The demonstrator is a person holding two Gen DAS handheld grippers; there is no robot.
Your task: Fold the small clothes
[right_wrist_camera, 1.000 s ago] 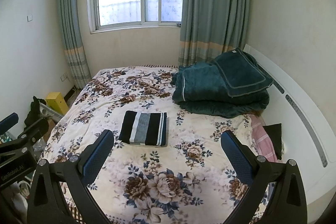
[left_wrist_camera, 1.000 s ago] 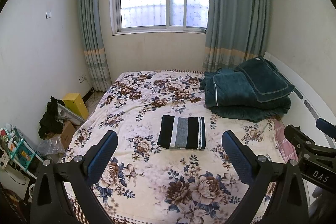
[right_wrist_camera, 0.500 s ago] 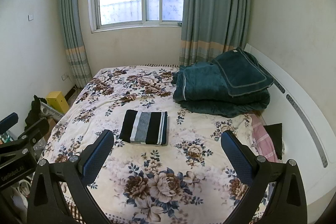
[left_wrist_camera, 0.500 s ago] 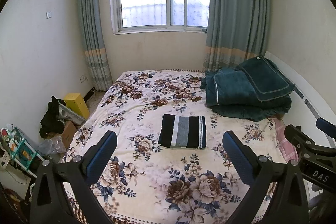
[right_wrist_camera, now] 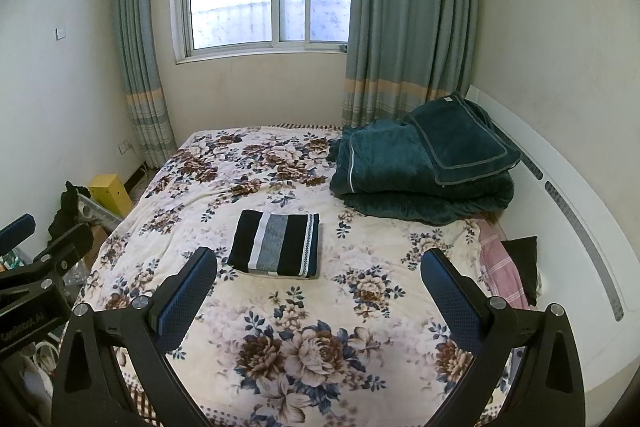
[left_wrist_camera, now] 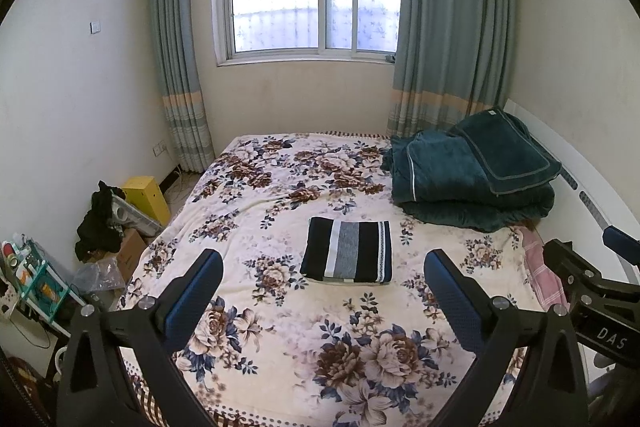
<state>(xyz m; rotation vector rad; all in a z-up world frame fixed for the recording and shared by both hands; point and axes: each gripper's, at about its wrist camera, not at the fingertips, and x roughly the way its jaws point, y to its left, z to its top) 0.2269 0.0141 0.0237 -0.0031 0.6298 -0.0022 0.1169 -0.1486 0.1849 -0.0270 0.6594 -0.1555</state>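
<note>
Jaws of left gripper (left_wrist_camera: 323, 263) and right gripper (right_wrist_camera: 319, 261) spread wide, empty, above folded striped garment (left_wrist_camera: 347, 250).

Two matching black handheld grippers with blue-padded fingers

The left gripper (left_wrist_camera: 323, 275) has black angular arms with triangular cut-outs, silver round screws at the joints, and fingers (left_wrist_camera: 192, 301) faced in textured dark-blue pads. The right gripper (right_wrist_camera: 319, 273) is built alike; in the left wrist view its black body at 4 o'clock bears white letters "DAS", and a blue finger tip shows at 3 o'clock.
</note>
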